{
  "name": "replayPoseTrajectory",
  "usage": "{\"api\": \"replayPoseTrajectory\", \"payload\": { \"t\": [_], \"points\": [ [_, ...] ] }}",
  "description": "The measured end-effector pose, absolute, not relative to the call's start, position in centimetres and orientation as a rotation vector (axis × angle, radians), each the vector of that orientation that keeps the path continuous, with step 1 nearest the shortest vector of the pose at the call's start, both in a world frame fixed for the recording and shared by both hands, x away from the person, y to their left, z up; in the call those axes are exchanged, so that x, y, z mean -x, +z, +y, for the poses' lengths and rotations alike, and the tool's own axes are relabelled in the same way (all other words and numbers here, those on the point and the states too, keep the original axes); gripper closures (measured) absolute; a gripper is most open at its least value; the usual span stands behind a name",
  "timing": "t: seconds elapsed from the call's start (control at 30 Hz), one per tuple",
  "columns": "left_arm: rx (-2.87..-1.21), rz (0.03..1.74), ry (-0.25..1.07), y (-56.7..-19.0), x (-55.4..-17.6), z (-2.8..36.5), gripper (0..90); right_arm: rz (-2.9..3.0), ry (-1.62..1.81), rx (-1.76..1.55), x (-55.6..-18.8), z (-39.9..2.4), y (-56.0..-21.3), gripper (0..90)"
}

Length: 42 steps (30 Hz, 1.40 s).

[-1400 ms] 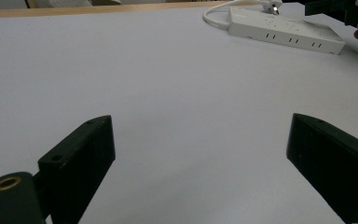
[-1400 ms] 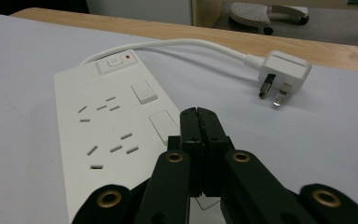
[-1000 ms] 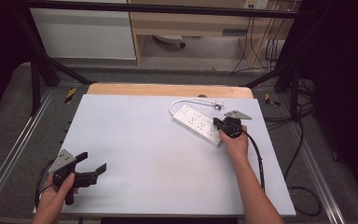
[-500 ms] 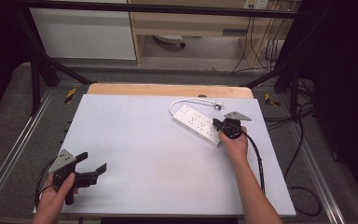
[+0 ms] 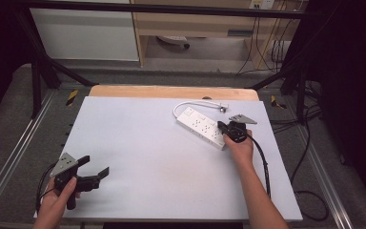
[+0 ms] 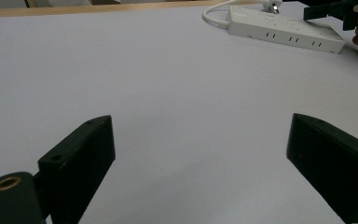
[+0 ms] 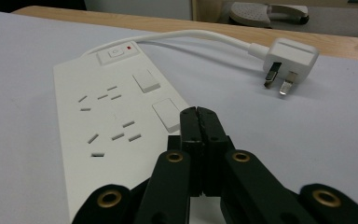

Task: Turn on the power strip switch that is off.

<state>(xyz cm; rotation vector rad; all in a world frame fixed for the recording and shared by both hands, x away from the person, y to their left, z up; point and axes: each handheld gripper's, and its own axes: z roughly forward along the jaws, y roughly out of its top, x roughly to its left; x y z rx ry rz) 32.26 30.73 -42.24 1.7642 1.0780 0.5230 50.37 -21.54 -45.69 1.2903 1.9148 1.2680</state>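
The white table (image 5: 171,167) has bare space in the middle. No words can be read on the white power strip (image 5: 202,126). It lies far on the right side, slanting from far-left to near-right. Its cord (image 5: 195,103) curls to the plug (image 7: 291,58), whose 2 pins show. The right gripper (image 5: 226,129) rests at the strip's near end, fingers (image 7: 198,121) pressed shut on nothing. The left gripper (image 5: 95,167) is well apart, fingers (image 6: 81,154) wide open, holding nothing.

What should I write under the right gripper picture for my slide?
Shut right gripper poised over a white power strip, its plug lying on the table.
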Motion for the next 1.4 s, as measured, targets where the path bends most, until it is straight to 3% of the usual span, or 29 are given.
{"api": "replayPoseTrajectory", "payload": {
  "t": [1.4],
  "points": [
    [-1.763,1.076,0.525,-42.2,-32.3,30.8,7.8,1.919,1.270,-1.300,-50.5,-21.7,-44.7,89.8]
  ]
}}
